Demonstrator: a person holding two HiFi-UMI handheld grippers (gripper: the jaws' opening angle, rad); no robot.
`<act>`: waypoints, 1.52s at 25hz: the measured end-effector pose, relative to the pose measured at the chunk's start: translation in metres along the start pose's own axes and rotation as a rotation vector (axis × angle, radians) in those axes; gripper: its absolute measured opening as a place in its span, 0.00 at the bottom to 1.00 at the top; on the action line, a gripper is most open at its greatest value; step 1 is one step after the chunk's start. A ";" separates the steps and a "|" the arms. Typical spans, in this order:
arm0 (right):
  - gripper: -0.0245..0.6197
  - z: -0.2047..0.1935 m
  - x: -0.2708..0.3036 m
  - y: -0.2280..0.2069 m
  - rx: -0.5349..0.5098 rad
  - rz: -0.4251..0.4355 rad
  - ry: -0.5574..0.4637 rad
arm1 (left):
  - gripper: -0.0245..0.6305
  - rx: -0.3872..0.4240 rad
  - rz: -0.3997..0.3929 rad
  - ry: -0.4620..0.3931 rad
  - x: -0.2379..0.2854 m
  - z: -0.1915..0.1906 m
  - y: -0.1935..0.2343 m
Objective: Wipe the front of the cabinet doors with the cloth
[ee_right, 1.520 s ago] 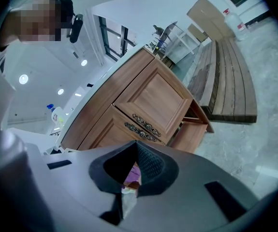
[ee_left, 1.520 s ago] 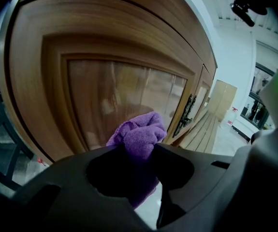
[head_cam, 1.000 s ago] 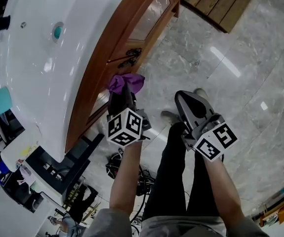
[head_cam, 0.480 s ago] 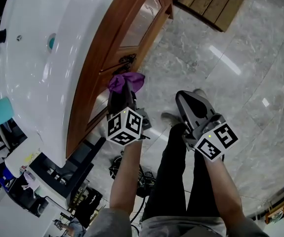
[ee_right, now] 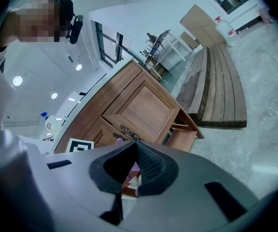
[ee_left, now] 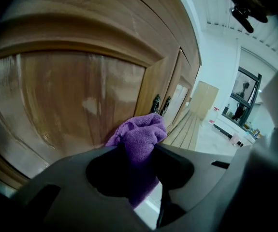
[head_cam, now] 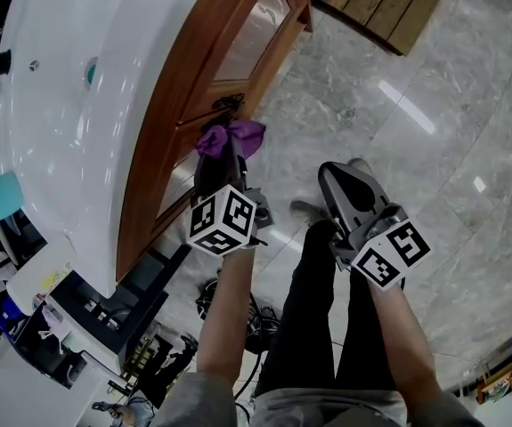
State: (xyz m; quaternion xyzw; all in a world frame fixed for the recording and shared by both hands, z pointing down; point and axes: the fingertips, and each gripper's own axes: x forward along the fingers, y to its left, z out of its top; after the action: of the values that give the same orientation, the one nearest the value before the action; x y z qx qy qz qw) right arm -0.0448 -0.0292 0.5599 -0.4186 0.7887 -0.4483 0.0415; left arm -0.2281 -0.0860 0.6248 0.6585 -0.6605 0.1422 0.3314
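Since a second ago, the left gripper (head_cam: 225,157) has carried the cloth (head_cam: 230,137) forward along the cabinet, so the purple bundle now sits just below the dark handles (head_cam: 229,103), where the two doors meet. Its jaws are clamped on the cloth's middle, with a soft tuft bulging out past the tips and lying against or just off the wooden door (ee_left: 76,100); contact is hard to confirm. The right gripper (head_cam: 348,181) hangs over the marble floor (head_cam: 434,149), well away from the cabinet, its jaws pressed together on nothing.

The cloth looks like light, floppy terry. It should squash flat under pressure and snag rather than slide on the ornate handles. The mid-fold grip seems right, since it leaves a pad free for wiping.

Both doors are shut, and their frosted panes (head_cam: 262,27) hide whatever is inside. The white basin (head_cam: 69,105) on top looks empty apart from its drain fitting.
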 end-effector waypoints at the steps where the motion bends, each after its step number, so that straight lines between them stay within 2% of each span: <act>1: 0.05 0.000 -0.001 0.000 0.000 0.001 0.001 | 0.25 -0.001 -0.004 -0.002 -0.001 0.001 -0.001; 11: 0.05 -0.011 -0.007 0.010 -0.004 0.031 0.036 | 0.25 0.010 -0.009 -0.039 -0.030 0.001 -0.008; 22: 0.05 -0.034 -0.003 0.039 -0.032 0.121 0.112 | 0.25 -0.027 0.056 -0.090 -0.079 -0.009 0.010; 38: 0.05 -0.062 0.002 0.045 -0.074 0.161 0.169 | 0.25 -0.082 0.187 -0.046 -0.113 -0.073 0.061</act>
State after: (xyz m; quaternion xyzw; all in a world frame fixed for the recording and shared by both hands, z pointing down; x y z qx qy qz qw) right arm -0.1013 0.0216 0.5643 -0.3158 0.8365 -0.4478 -0.0048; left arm -0.2787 0.0529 0.6233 0.5827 -0.7319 0.1302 0.3282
